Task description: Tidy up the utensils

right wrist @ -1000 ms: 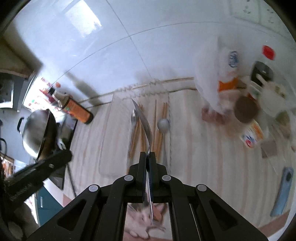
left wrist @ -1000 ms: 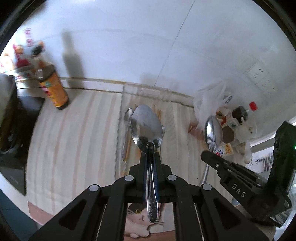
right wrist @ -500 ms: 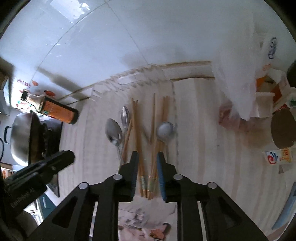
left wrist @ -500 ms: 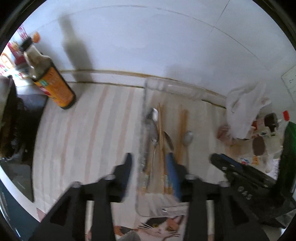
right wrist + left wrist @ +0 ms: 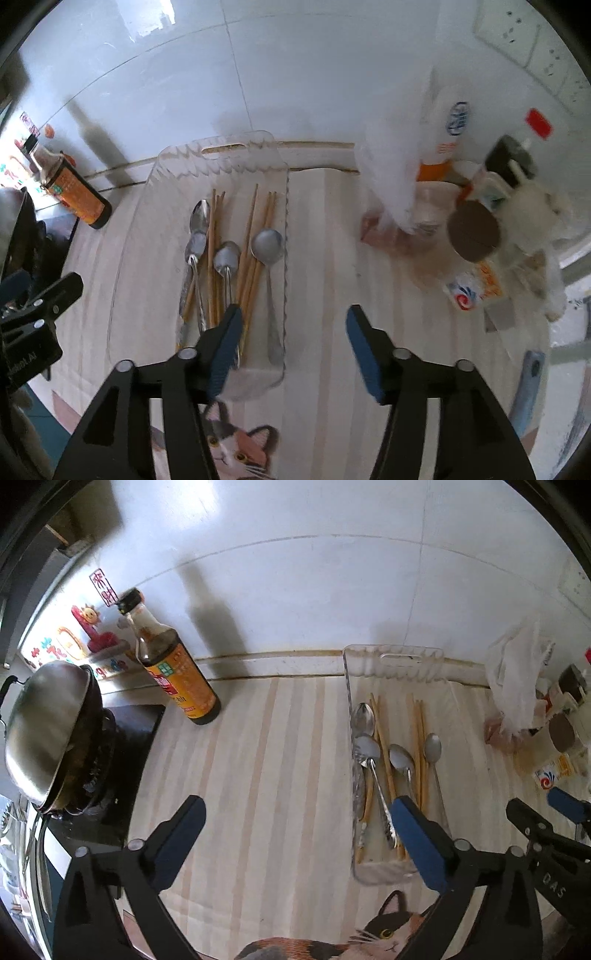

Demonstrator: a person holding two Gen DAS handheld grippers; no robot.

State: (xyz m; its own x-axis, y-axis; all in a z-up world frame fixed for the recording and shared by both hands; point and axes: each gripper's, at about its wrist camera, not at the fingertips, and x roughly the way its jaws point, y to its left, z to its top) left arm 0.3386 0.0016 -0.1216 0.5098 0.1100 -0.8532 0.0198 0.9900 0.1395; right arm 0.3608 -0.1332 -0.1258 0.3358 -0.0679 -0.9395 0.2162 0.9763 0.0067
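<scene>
Four shiny metal spoons (image 5: 228, 258) and thin wooden chopsticks (image 5: 251, 254) lying lengthwise inside clear plastic tray (image 5: 155, 173) on pale striped countertop (image 5: 266, 760). Left gripper (image 5: 297, 814) spread wide, empty; right gripper (image 5: 293, 326) likewise agape, beside tray. Amber sauce bottle (image 5: 177, 675) upright near wall.

Shiny metal spoons (image 5: 266, 242), wooden chopsticks (image 5: 251, 218), clear glossy plastic tray (image 5: 155, 192)

home kitchen | wok (image 5: 48, 727) on stove (image 5: 122, 768) | sauce bottle (image 5: 177, 672) | tiled wall (image 5: 332, 572)
</scene>
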